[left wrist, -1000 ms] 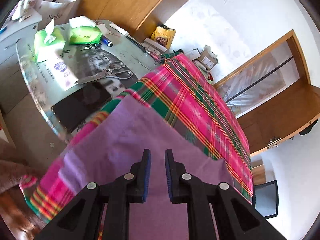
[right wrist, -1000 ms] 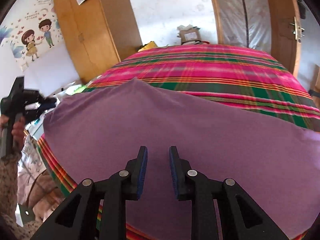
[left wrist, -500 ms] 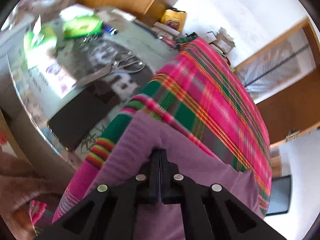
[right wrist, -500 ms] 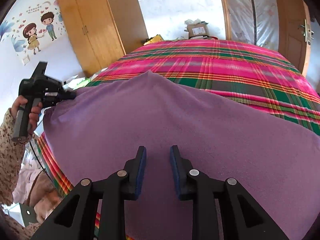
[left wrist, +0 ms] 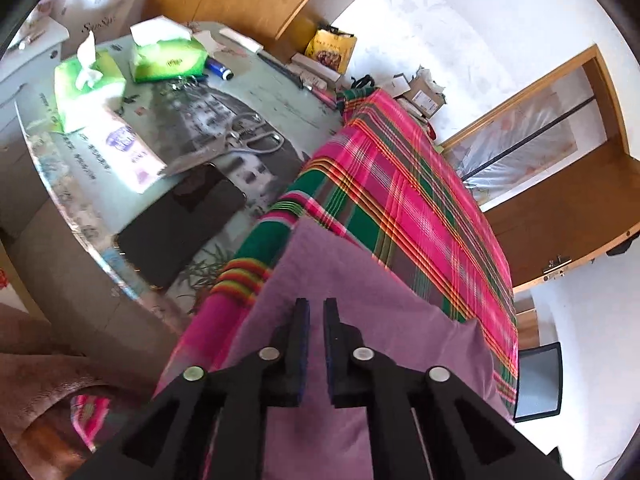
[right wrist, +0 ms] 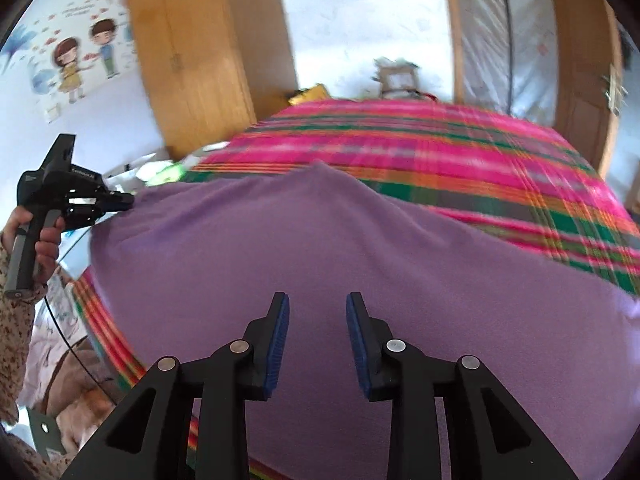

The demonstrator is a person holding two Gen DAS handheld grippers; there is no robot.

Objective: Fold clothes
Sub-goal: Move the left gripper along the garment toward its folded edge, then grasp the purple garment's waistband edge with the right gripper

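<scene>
Purple cloth (right wrist: 360, 264) lies on plaid sheet (right wrist: 440, 152); left gripper (left wrist: 316, 312) and right gripper (right wrist: 316, 308) jaws, just opening, stand apart, gripping nothing.

A bed under a pink-and-green plaid cover (right wrist: 420, 148) carries a purple garment (right wrist: 320, 264) spread across its near end.

a plain purple garment (right wrist: 360, 264) lies spread on a bed covered by a pink, green and orange plaid sheet (right wrist: 420, 148). its soft, matte cloth lies under and ahead of the right jaws, mostly flat with shallow wrinkles. its far edge rises to a blunt peak, and its left corner reaches the left jaws.
</scene>
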